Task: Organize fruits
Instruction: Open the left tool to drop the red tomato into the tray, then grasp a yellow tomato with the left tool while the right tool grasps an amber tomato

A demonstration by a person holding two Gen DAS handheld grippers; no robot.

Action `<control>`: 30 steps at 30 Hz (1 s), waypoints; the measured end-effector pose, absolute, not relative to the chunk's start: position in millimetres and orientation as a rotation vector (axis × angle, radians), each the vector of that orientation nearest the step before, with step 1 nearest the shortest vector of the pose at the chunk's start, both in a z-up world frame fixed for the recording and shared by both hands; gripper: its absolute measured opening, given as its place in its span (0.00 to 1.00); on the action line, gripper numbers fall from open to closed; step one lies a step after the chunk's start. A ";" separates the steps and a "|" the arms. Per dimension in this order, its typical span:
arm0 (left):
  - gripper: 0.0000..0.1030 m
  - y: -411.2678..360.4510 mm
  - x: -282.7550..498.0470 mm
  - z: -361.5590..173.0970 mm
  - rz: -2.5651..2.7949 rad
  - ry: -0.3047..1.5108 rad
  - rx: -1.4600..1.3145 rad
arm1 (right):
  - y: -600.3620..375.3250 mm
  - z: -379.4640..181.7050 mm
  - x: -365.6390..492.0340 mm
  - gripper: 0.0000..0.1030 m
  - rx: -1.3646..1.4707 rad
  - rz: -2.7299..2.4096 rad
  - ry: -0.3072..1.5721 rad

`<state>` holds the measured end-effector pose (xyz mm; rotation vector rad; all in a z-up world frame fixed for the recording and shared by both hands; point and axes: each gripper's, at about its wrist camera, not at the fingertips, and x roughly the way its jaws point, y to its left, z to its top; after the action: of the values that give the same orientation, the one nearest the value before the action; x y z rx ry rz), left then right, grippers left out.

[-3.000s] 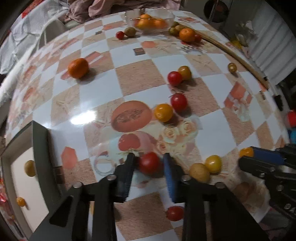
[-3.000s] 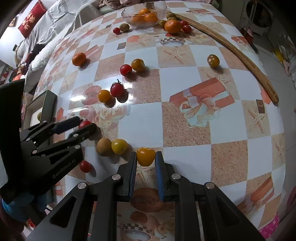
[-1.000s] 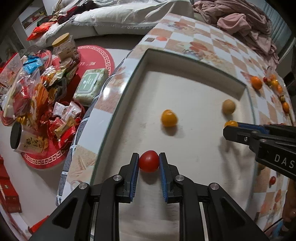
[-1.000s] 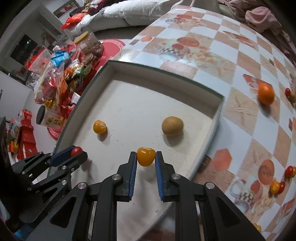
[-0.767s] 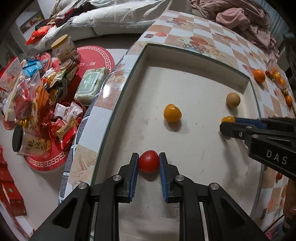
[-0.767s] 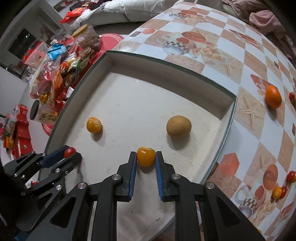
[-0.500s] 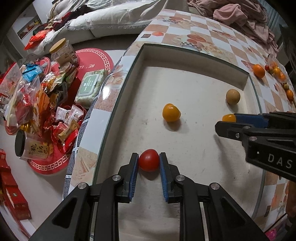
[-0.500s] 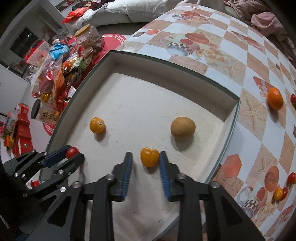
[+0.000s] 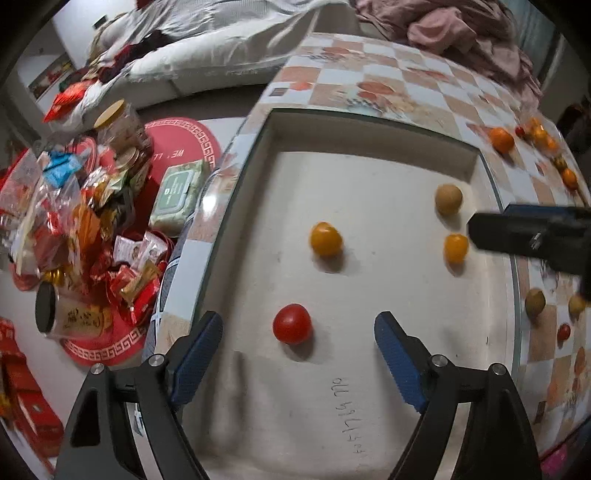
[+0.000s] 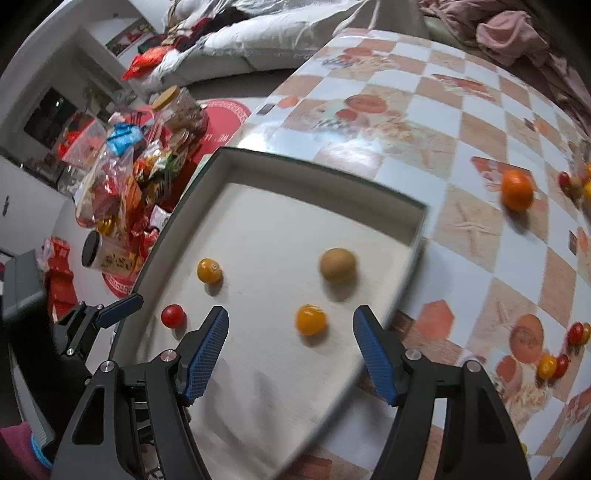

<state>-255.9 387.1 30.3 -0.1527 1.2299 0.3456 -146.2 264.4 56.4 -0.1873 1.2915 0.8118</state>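
Observation:
A shallow white tray (image 9: 373, 146) (image 10: 317, 177) sits at the table's corner. In it lie a red tomato (image 9: 292, 328) (image 10: 173, 316), two yellow tomatoes (image 9: 325, 239) (image 9: 455, 248) and a brown kiwi (image 9: 448, 199) (image 10: 337, 265). My left gripper (image 9: 298, 354) is open wide, with the red tomato lying free between its jaws. My right gripper (image 10: 291, 350) is open wide, with a yellow tomato (image 10: 311, 319) lying free between its jaws. The other yellow tomato (image 10: 209, 270) lies further left.
More fruit lies on the checkered table (image 10: 461, 122): an orange (image 10: 517, 190), small tomatoes (image 10: 554, 363) and others (image 9: 535, 302). Snack packets and a jar (image 9: 122, 125) crowd the floor beyond the table's edge. Pink cloth (image 9: 443, 26) lies at the far end.
Both grippers have opened and let go of their fruit: the red tomato and the yellow tomato now rest on the tray floor. Both grippers have drawn back a little.

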 end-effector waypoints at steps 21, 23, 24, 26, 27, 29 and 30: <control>0.83 270.5 -183.5 70.6 0.077 1.193 0.002 | 84.1 58.6 -116.1 0.73 -0.031 0.419 1.320; 0.83 250.7 -171.6 74.5 0.037 1.184 0.018 | 59.6 56.6 -111.6 0.73 -0.009 0.369 1.323; 0.83 239.2 -164.3 75.2 0.011 1.182 0.024 | 46.0 55.4 -108.6 0.73 0.004 0.341 1.325; 0.83 220.8 -153.3 74.9 -0.029 1.178 0.031 | 25.7 53.1 -105.0 0.73 0.023 0.298 1.327; 0.83 210.0 -147.5 73.8 -0.048 1.177 0.038 | 12.6 51.4 -102.4 0.73 0.034 0.274 1.328; 0.83 190.9 -137.0 69.3 -0.082 1.178 0.048 | -7.5 48.8 -98.8 0.73 0.048 0.234 1.327; 0.83 181.3 -131.1 65.0 -0.098 1.183 0.049 | -14.5 47.5 -97.6 0.73 0.054 0.218 1.327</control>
<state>-131.1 181.3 65.0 0.0495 1.1830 -0.0984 -97.6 -14.5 47.5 0.0543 1.3269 0.2181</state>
